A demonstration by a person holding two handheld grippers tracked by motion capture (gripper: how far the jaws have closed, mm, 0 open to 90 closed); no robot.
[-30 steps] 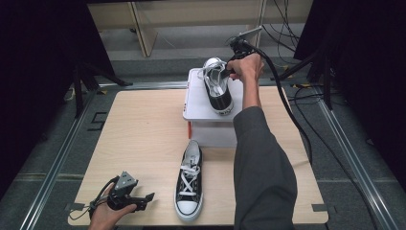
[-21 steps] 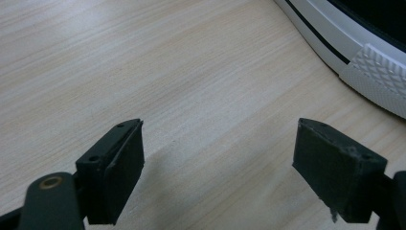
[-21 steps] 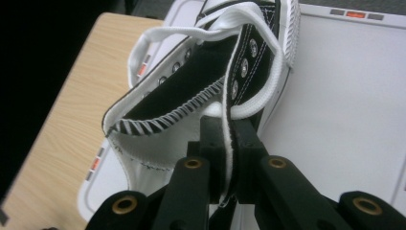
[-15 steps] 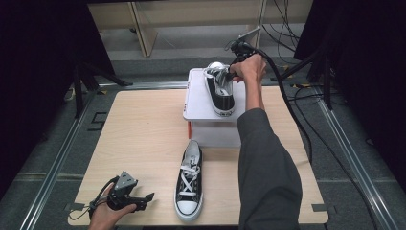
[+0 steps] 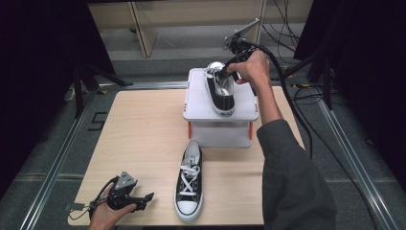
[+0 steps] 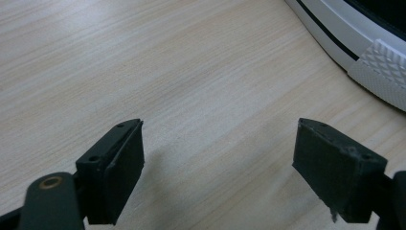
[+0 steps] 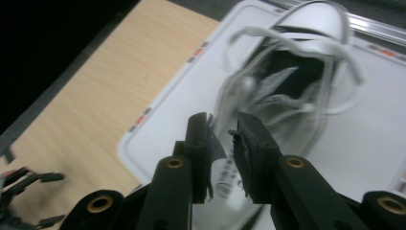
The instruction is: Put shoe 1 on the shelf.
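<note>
Now your right gripper (image 5: 224, 76) hovers over the heel of the sneaker (image 5: 221, 91) on the white stand (image 5: 197, 103), its fingers narrowly parted and just opening, while your left gripper (image 5: 139, 201) rests wide open on the bench (image 5: 139, 129) beside the second sneaker (image 5: 189, 184).

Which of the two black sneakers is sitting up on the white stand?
The far sneaker, under the right claw, sits on the white stand. The near sneaker lies on the wooden table.

Lab recording bay: black curtains (image 5: 43, 57), metal floor rails (image 5: 57, 158), loose cables (image 5: 292, 28)
</note>
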